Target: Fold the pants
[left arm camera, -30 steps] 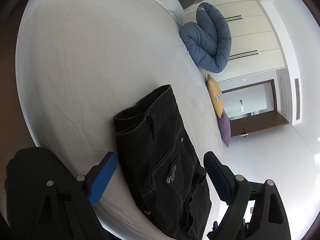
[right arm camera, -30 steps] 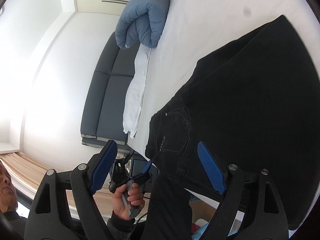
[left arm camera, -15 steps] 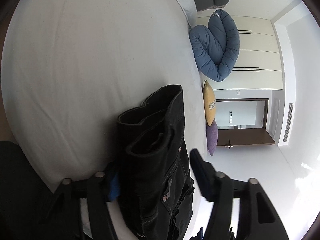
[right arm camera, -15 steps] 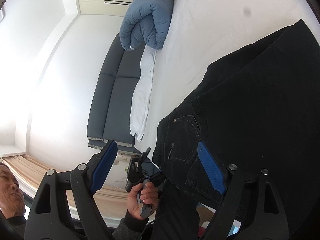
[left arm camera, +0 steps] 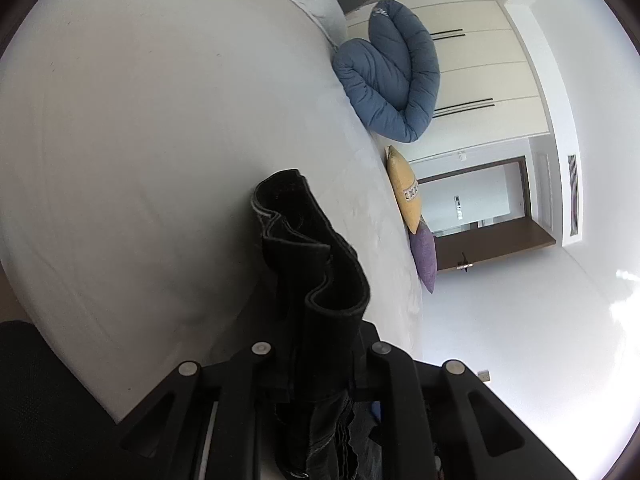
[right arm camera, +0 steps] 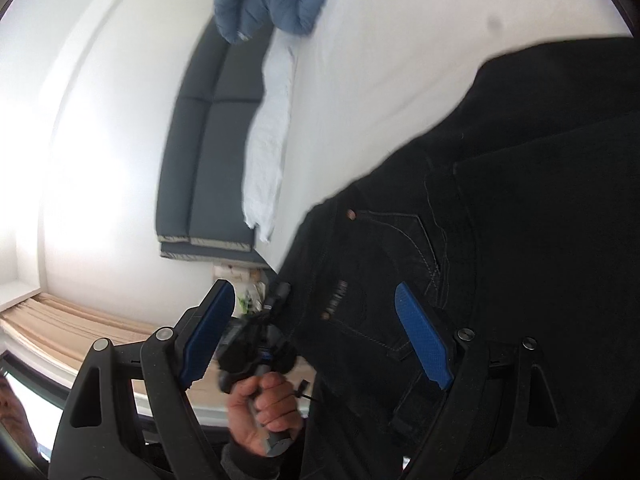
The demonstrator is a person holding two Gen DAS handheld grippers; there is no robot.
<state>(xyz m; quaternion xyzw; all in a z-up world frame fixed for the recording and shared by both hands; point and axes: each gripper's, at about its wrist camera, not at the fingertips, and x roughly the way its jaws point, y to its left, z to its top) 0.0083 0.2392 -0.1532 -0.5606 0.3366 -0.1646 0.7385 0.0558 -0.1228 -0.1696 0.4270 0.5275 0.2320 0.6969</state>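
Black denim pants (right arm camera: 500,208) lie on a white bed (right arm camera: 400,48), their waist end at the near edge. My left gripper (left arm camera: 320,356) is shut on the bunched waistband of the pants (left arm camera: 316,264), which stands up in folds between its fingers. My right gripper (right arm camera: 316,332) is open, its blue pads (right arm camera: 420,336) straddling the pocket area without closing on it. In the right wrist view the left gripper (right arm camera: 260,344) shows, held in a hand at the pants' edge.
A rolled blue duvet (left arm camera: 396,84) lies at the far side of the bed, with a yellow pillow (left arm camera: 406,192) and a purple pillow (left arm camera: 426,252) beside it. A dark grey sofa (right arm camera: 204,148) stands by the wall, a white cloth (right arm camera: 268,140) against it.
My left gripper has closed on the pants' waistband, bunching and lifting it. My right gripper has moved closer over the pocket area and stays open.
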